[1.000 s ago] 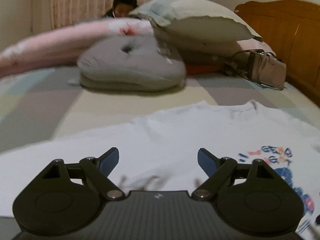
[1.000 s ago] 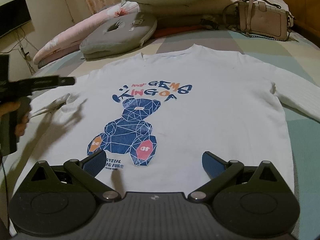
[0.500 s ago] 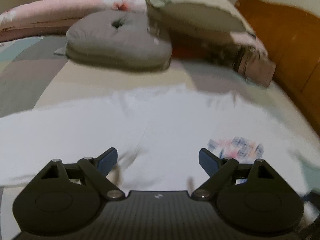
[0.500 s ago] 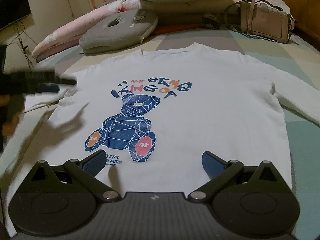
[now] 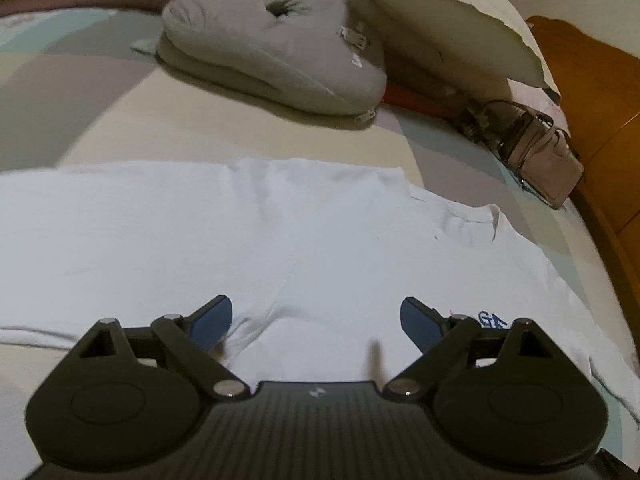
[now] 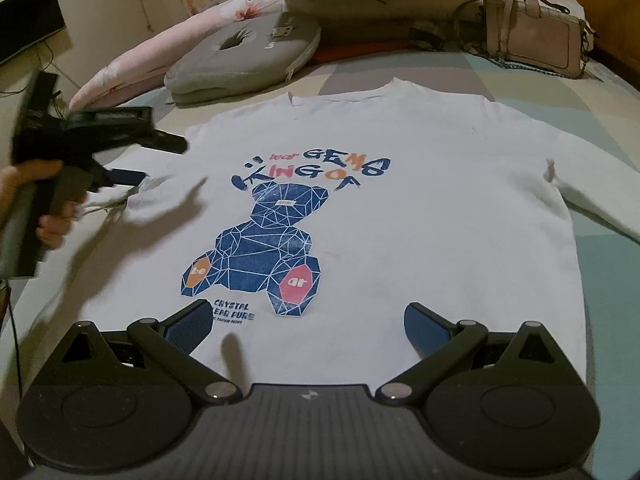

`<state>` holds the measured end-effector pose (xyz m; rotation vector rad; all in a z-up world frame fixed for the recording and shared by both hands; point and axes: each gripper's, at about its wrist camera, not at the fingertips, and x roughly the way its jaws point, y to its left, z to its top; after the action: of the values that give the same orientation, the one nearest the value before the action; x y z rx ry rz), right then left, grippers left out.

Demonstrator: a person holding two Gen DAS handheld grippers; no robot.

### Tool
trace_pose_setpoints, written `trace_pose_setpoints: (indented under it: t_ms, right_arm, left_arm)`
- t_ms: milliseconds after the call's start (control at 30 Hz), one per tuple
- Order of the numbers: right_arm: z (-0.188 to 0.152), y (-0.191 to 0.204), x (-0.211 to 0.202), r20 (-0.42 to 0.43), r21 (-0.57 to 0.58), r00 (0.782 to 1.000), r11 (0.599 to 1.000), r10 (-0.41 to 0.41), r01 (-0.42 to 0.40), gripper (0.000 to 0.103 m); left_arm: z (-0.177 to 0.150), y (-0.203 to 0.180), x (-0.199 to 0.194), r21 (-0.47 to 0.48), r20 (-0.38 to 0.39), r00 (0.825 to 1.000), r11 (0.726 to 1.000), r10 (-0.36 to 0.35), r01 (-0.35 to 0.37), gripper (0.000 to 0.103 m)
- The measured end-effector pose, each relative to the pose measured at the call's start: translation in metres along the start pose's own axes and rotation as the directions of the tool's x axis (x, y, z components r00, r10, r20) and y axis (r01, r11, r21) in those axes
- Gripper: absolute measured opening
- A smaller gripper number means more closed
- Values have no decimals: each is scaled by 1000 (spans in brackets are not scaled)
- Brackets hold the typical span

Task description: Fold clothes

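Note:
A white long-sleeved shirt (image 6: pixel 400 220) with a blue bear print lies flat, front up, on the bed; the left wrist view shows its shoulder and sleeve (image 5: pixel 260 232). My left gripper (image 5: pixel 316 320) is open just above the seam where that sleeve meets the body, with nothing between its fingers. In the right wrist view the left gripper (image 6: pixel 164 161) is at the shirt's left edge, held by a hand (image 6: pixel 24 176), over a small rumple of sleeve cloth (image 6: pixel 116 204). My right gripper (image 6: pixel 308 320) stands open over the shirt's hem, below the print.
Beyond the collar lie a grey ring cushion (image 6: pixel 240 60), a big pale pillow (image 5: pixel 448 12) and a pink handbag (image 6: pixel 532 40). A wooden headboard (image 5: pixel 592 100) closes the right side. A dark screen (image 6: pixel 28 20) hangs on the left wall. The checked bedsheet (image 5: pixel 60 92) surrounds the shirt.
The left gripper has rolled and tipped down toward the sleeve, so its view now shows more shirt and less room. It stays open. The right gripper and the shirt have not moved.

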<state>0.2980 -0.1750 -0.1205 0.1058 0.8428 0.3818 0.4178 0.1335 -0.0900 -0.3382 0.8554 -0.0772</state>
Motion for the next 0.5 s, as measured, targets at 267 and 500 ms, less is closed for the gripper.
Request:
trace_pose_setpoints:
  t_ms: [267,500]
  right_arm:
    - [3,-1,-11,23,9,999,999,31,-32,103]
    - [7,-11,-27,49,21,996,997,72,-73,103]
  left_arm:
    - [-2,-52,-78,108,-5,999,993,-46,47,92]
    - [-64,-87,-107,175,-34,999,984,-37,42,96]
